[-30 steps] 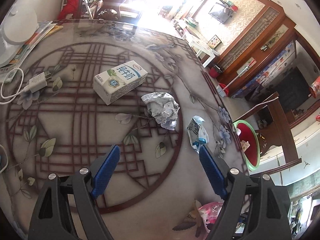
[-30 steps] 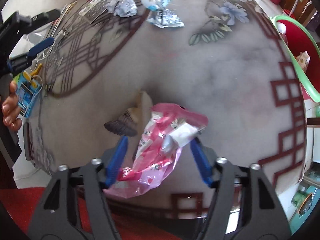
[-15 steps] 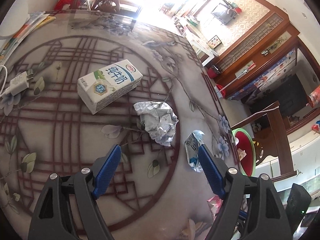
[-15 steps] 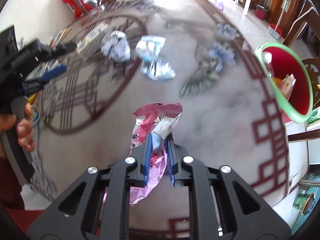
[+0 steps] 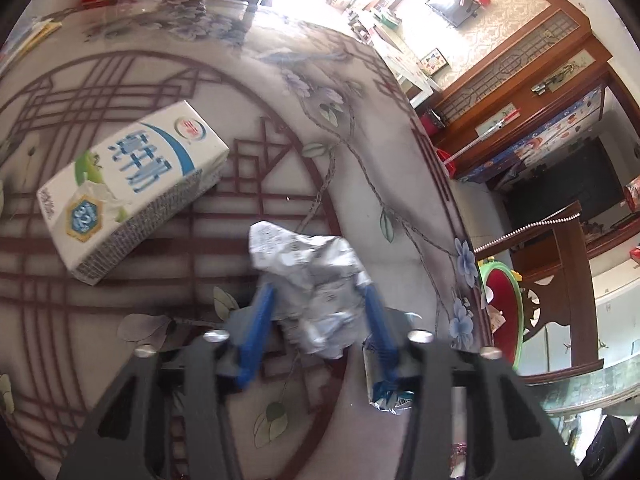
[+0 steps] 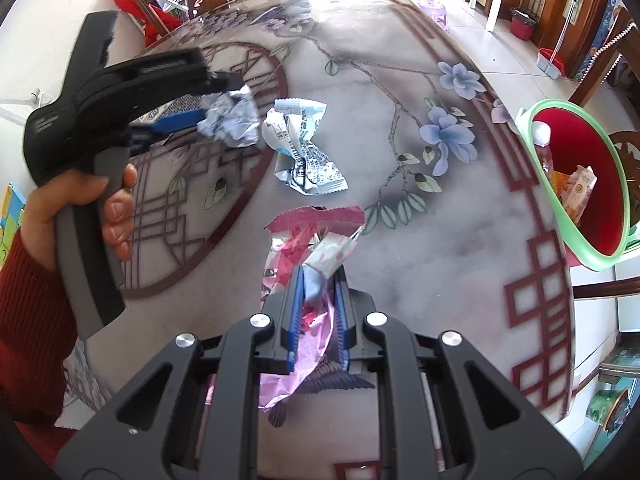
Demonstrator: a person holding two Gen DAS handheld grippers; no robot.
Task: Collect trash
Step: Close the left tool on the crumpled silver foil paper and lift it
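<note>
A crumpled grey-white paper ball (image 5: 316, 276) lies on the patterned table (image 5: 400, 184) between my left gripper's (image 5: 318, 308) blue fingers. The jaws are closing and both pads touch the paper's sides. The right wrist view shows that left gripper (image 6: 216, 108) with the paper ball (image 6: 232, 120) in its tips. My right gripper (image 6: 318, 280) is shut on a pink wrapper (image 6: 316, 228), which hangs below the fingers. A blue-white wrapper (image 6: 304, 152) lies flat between the two grippers, and the left wrist view shows the blue-white wrapper (image 5: 386, 394) partly hidden behind my right-hand finger.
A white milk carton (image 5: 128, 188) lies on its side left of the paper ball. A red bin with a green rim (image 6: 576, 256) stands beyond the table's right edge and holds a bottle and cartons. A hand (image 6: 80, 200) in a red sleeve holds the left gripper.
The left gripper moved forward and down over the paper ball and its jaws narrowed onto it. The right gripper shut on the pink wrapper and rose a little with it.
</note>
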